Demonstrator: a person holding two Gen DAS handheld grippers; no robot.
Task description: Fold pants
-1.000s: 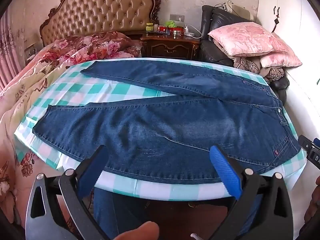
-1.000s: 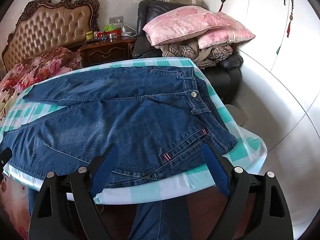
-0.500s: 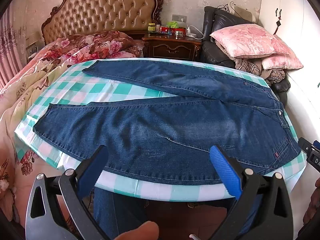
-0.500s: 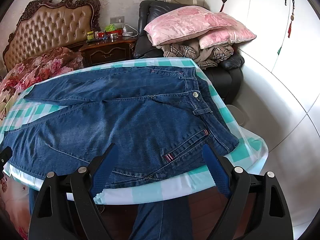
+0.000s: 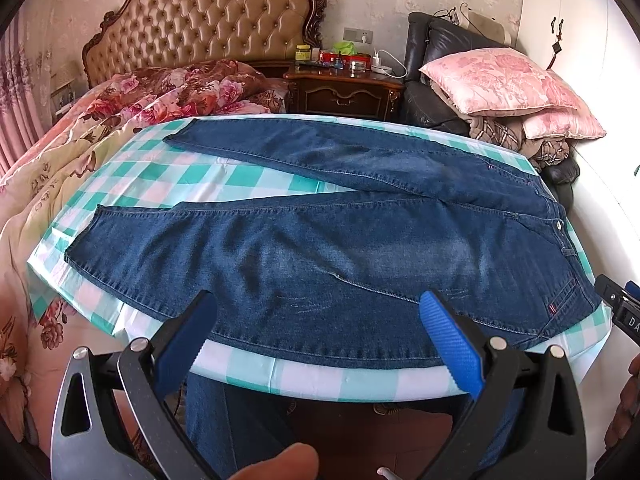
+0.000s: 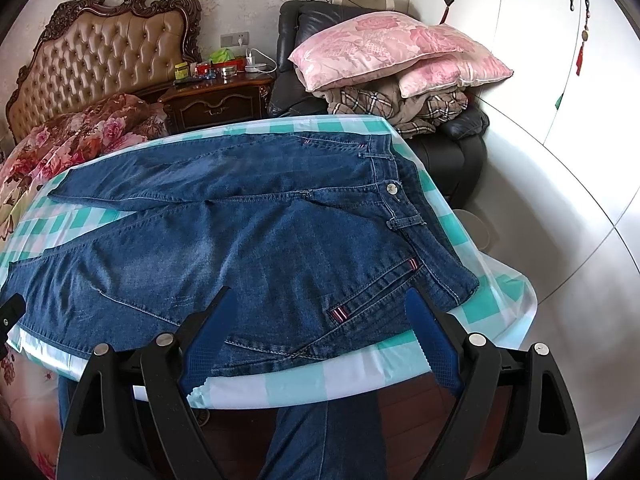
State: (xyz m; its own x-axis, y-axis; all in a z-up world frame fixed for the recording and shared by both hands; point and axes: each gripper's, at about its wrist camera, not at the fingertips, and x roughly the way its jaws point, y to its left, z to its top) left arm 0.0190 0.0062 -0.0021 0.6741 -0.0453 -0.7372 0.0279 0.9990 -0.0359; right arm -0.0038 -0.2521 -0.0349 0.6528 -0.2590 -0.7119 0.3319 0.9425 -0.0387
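Dark blue jeans [image 5: 320, 240] lie spread flat on a table covered with a green-and-white checked cloth [image 5: 192, 176], legs apart and pointing left, waistband at the right. My left gripper [image 5: 316, 340] hovers open above the near edge of the closer leg, nothing between its blue pads. In the right wrist view the jeans [image 6: 260, 232] show their waistband button and front pocket. My right gripper [image 6: 316, 328] stands open over the near hip and pocket, holding nothing. The tip of the right gripper shows at the right edge of the left view.
A bed with a floral quilt [image 5: 120, 112] and tufted headboard lies left. A dark nightstand [image 5: 344, 92] with small items stands behind the table. A black chair piled with pink pillows [image 6: 384, 48] is at back right. White wardrobe doors [image 6: 560, 80] line the right wall.
Both views have shifted only slightly; the jeans sit a touch lower in the frames. Both grippers stay open and the jeans lie unmoved.
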